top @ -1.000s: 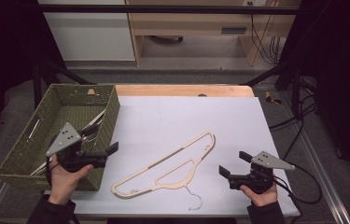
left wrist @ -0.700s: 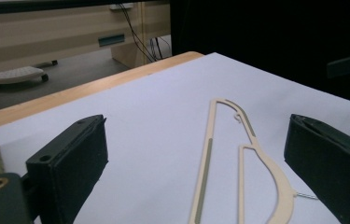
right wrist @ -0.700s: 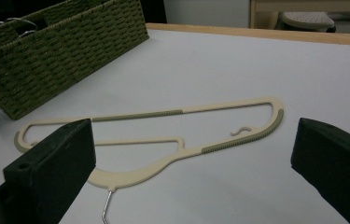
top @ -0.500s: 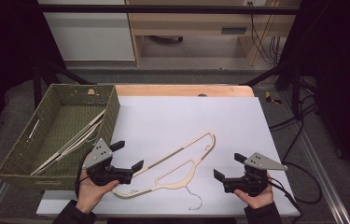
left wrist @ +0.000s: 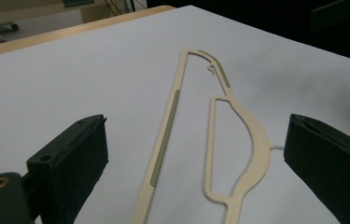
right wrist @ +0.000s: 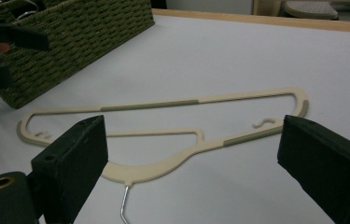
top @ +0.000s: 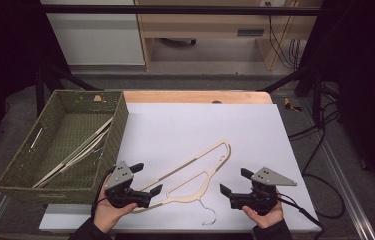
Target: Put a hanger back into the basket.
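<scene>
The left gripper (top: 147, 187), which a second ago hung over the near corner of the green woven basket (top: 120, 125), has come down and to the right onto the white table (top: 175, 120), and now sits at the near left end of the cream hanger (top: 195, 172). Its jaws stand spread, with the hanger's end lying on the table between them and untouched (the left gripper view shows clear gaps on both sides). The hanger lies flat near the front edge of the table, just right of the basket, its wire hook (top: 207, 212) pointing toward the person. The right gripper (top: 235, 187) waits just beside the hanger's right side; its jaws have just been closing a little but remain wide apart with nothing pinched. More hangers (top: 77, 150) already lie in the basket, so the left gripper looks set to grasp this one next.
</scene>
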Motion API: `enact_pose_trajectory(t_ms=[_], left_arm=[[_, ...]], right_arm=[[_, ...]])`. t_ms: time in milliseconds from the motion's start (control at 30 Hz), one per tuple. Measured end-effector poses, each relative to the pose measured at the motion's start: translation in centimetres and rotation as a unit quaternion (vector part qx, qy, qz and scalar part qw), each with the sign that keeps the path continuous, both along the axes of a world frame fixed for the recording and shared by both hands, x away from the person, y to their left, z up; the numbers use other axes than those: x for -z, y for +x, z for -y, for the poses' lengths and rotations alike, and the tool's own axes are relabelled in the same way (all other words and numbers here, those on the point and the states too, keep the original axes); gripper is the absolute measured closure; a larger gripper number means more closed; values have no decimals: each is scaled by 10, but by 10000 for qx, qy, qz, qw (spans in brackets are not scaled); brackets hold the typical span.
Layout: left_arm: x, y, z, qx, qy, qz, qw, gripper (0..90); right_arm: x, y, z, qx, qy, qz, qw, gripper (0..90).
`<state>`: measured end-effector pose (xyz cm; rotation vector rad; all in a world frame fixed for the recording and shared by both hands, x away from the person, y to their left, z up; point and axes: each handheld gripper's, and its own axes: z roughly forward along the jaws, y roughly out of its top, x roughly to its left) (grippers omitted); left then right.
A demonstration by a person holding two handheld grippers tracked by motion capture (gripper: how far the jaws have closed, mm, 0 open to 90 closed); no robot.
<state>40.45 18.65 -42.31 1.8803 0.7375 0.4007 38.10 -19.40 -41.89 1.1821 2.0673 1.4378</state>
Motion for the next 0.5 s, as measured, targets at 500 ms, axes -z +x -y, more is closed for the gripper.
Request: enact_pose_trajectory(t_ms=[500], left_arm=[[17, -1, -3, -44, 125, -158, 9998, 64]], right_arm=[[27, -2, -38, -197, -484, -518, 9973, 277]])
